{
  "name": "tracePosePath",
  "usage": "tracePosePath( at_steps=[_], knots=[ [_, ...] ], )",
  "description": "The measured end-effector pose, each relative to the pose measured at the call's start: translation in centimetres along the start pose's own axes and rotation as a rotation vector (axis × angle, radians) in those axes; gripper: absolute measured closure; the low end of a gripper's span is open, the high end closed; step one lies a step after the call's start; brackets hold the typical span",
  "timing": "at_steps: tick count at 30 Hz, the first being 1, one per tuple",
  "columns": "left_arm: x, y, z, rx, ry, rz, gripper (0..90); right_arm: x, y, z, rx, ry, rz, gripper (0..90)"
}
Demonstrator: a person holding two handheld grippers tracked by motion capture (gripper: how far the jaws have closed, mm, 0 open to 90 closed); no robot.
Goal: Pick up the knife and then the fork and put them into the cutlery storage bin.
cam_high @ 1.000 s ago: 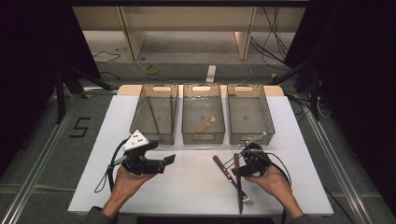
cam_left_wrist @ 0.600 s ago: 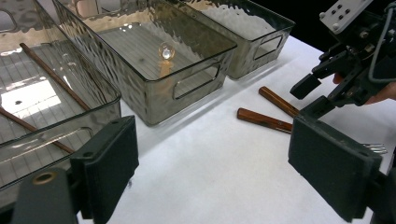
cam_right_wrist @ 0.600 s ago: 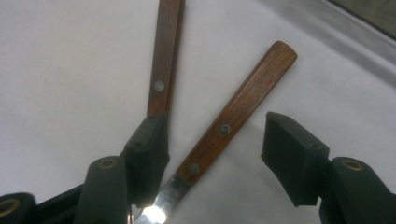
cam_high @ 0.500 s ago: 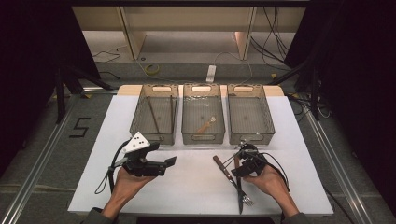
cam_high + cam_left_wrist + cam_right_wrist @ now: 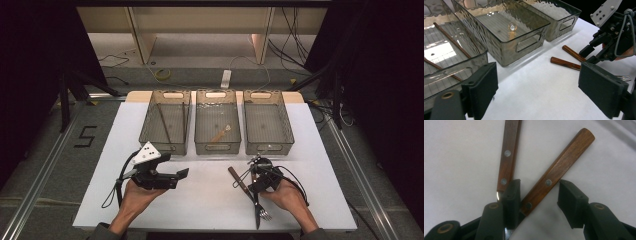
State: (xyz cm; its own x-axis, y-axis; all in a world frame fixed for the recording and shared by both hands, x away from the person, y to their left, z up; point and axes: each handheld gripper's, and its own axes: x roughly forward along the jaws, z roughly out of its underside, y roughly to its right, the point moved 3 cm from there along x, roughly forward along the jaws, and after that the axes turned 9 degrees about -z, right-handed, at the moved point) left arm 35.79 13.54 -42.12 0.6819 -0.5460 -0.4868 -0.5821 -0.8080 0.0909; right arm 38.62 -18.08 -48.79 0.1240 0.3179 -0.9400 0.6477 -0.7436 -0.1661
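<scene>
Two wooden-handled pieces of cutlery lie crossed on the white table (image 5: 210, 200): a knife (image 5: 239, 179) and a fork (image 5: 262, 214). In the right gripper view, my right gripper (image 5: 540, 202) straddles the right-hand handle (image 5: 560, 168). The other handle (image 5: 509, 155) lies just outside the left jaw. The jaws have just been closing. The handle rests against the left pad and the right pad stands clear of it. My right gripper (image 5: 254, 175) hangs low over the handles. My left gripper (image 5: 183, 174) is held open above the table with nothing between its jaws.
Three clear bins stand in a row at the back. The left bin (image 5: 145, 135) holds brown sticks (image 5: 451, 40), the middle bin (image 5: 217, 149) a small wooden utensil (image 5: 221, 133), and the right bin (image 5: 267, 147) nothing. Bare table lies between the hands.
My right gripper has shifted a little over the handles and its jaws have narrowed around one of them. The left hand has stayed put.
</scene>
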Motion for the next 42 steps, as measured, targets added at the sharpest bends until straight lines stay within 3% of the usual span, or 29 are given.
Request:
tracePosePath(
  at_steps=[15,33,42],
  knots=[
    [0.09,0.09,0.02,0.01,-0.004,-0.001,15.7,0.07,-0.44,-0.17,-0.029,-0.027,0.013,61.8],
    [0.15,0.19,0.01,0.024,-0.007,0.004,15.7,0.22,-1.03,-0.43,-0.04,-0.043,0.016,75.2],
    [0.15,0.19,0.0,0.023,-0.007,0.005,15.7,0.13,-0.92,-0.41,-0.027,-0.038,-0.003,76.9]
  ],
)
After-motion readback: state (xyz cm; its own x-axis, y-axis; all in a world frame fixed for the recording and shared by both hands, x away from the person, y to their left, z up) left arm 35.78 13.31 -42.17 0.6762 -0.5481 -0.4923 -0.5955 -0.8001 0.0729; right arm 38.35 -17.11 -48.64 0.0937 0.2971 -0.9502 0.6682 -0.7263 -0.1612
